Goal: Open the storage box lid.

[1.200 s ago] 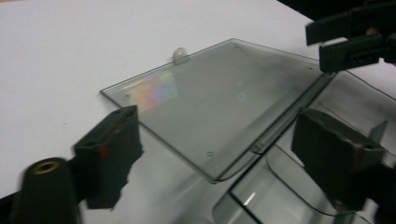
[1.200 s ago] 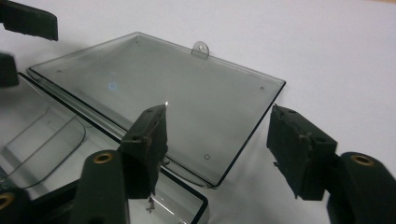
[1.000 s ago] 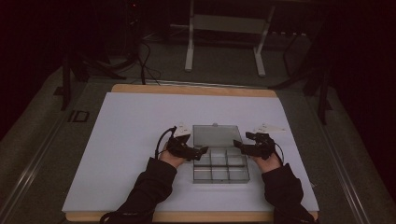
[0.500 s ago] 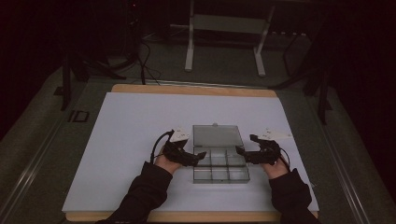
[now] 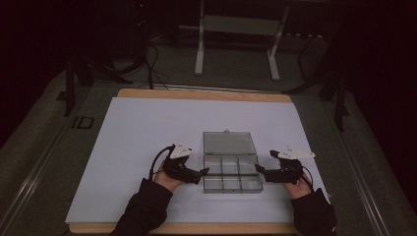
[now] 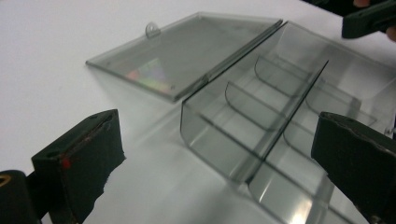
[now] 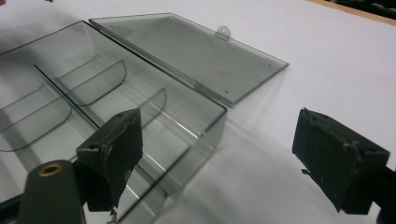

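An open clear compartment box [image 5: 231,169] was flanked by two hand-held tools on the white worktop [image 5: 137,132].

The left tool [image 5: 202,172] was held low at the box's left side, its jaws spread wide and nothing gripped; the right tool [image 5: 259,170] was held likewise at the right side, jaws wide apart and empty. Both forearms were brought in from the near edge, angled inward. The lid [image 6: 187,51] was laid flat on the worktop behind the box.
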### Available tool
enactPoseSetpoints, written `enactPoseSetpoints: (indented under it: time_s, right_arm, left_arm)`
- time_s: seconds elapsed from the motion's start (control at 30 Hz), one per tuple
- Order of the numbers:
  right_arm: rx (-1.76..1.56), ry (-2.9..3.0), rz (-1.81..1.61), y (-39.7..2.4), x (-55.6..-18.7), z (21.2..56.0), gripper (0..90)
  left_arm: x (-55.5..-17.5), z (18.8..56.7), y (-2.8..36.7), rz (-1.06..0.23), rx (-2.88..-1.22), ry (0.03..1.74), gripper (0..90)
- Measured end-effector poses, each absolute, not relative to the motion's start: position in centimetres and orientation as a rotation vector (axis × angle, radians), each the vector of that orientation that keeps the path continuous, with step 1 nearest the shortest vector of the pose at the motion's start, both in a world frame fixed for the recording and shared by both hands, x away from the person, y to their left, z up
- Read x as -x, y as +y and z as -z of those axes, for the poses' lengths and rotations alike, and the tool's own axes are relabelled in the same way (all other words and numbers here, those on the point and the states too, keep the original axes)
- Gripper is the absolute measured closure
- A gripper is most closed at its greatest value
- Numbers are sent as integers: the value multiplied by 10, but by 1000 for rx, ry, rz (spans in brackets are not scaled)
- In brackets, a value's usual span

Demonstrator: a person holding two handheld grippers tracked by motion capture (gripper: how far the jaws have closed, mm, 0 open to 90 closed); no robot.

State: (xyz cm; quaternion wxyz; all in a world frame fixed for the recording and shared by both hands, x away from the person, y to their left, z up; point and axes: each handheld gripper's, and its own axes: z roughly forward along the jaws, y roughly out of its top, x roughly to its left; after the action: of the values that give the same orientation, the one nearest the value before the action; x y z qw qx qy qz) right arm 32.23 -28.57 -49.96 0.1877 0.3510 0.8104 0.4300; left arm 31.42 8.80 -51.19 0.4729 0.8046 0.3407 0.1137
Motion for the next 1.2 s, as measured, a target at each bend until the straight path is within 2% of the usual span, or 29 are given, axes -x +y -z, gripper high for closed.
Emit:
enactPoseSetpoints:
  time_s: [0.73,1.2]
  right_arm:
    - [-1076,2227,-1145,-328,-306,521,160]
    - [-1131,2174,-1071,-347,-294,526,160]
  left_arm:
    - [-292,535,123,-278,-2004,836,34]
    - [-277,536,154,-350,-2011,947,33]
